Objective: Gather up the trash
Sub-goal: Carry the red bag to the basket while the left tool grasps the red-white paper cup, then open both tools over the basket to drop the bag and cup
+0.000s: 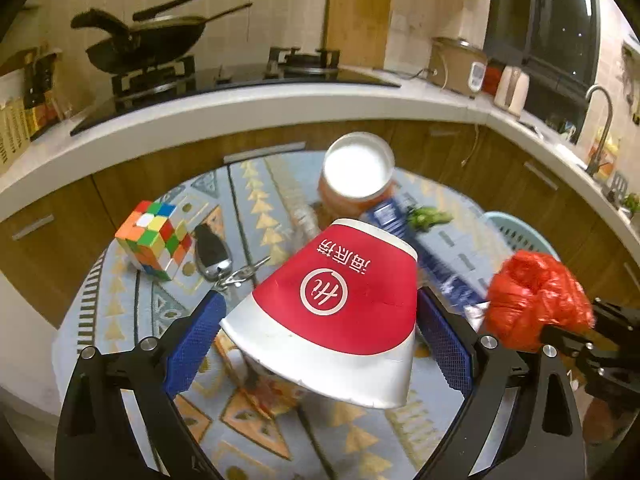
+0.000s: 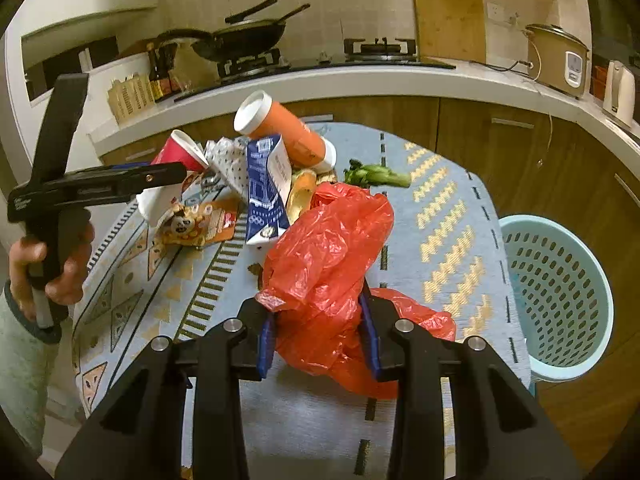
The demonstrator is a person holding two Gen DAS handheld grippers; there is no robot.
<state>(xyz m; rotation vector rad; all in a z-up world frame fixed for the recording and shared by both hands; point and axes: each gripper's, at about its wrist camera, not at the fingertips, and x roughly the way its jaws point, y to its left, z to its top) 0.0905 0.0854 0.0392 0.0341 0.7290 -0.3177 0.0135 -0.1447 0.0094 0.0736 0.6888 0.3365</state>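
My left gripper [image 1: 320, 324] is shut on a red and white paper cup [image 1: 340, 304], its blue pads pressing both sides and the cup's base tipped away from me. The right wrist view shows this gripper [image 2: 172, 172] from the side, at the left, with the cup [image 2: 180, 150] above the pile. My right gripper [image 2: 318, 336] is shut on a crumpled red plastic bag [image 2: 328, 256], which bulges out between and above the pads. In the left wrist view the bag [image 1: 536, 300] hangs at the right edge.
The patterned table [image 2: 440, 220] carries an orange tube [image 2: 288, 132], a blue carton [image 2: 262, 192], a snack wrapper [image 2: 200, 220] and green leaves [image 2: 376, 176]. A puzzle cube [image 1: 154, 240] and car key [image 1: 212, 252] lie left. A pale blue basket [image 2: 560, 292] stands right, on the floor.
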